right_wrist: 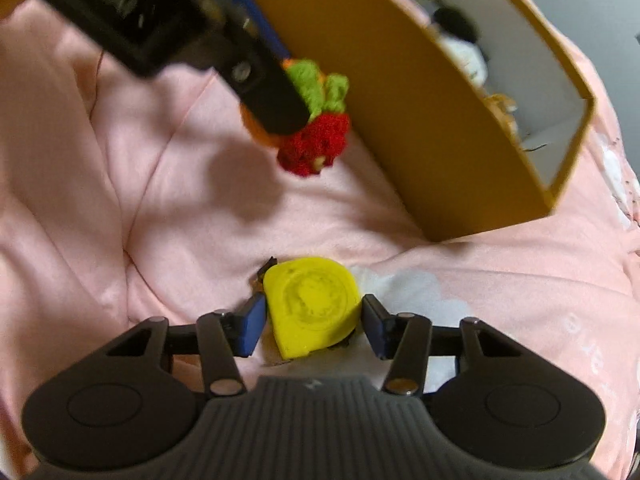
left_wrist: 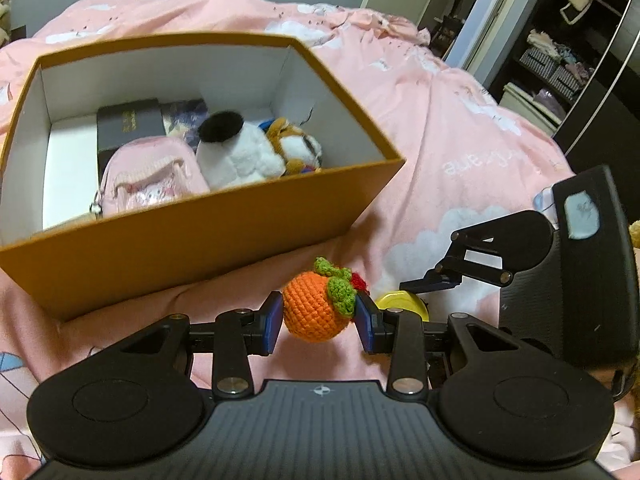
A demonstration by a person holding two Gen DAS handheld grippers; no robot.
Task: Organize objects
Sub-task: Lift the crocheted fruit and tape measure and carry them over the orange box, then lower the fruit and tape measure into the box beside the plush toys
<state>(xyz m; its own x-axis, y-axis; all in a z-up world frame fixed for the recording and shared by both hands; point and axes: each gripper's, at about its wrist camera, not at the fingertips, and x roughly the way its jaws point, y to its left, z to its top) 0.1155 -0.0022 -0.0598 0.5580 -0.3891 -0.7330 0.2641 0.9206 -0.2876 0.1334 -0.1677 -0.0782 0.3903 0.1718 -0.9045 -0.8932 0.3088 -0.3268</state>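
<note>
Left gripper (left_wrist: 319, 322) clamping crochet orange (left_wrist: 314, 311); right gripper (right_wrist: 313, 325) straddling yellow tape measure (right_wrist: 312, 306), pads just clear, box (right_wrist: 432, 120) ahead.

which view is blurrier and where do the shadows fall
Right wrist view: blurrier, with the left gripper and crocheted orange toy smeared overhead, casting a soft shadow on the pink bedspread; the yellow tape measure is slightly soft. Left wrist view: sharper, the orange box bowed by fisheye.

Probably a bedroom: pink quilt (left_wrist: 440, 128) (open wardrobe (left_wrist: 560, 64) behind)
</note>
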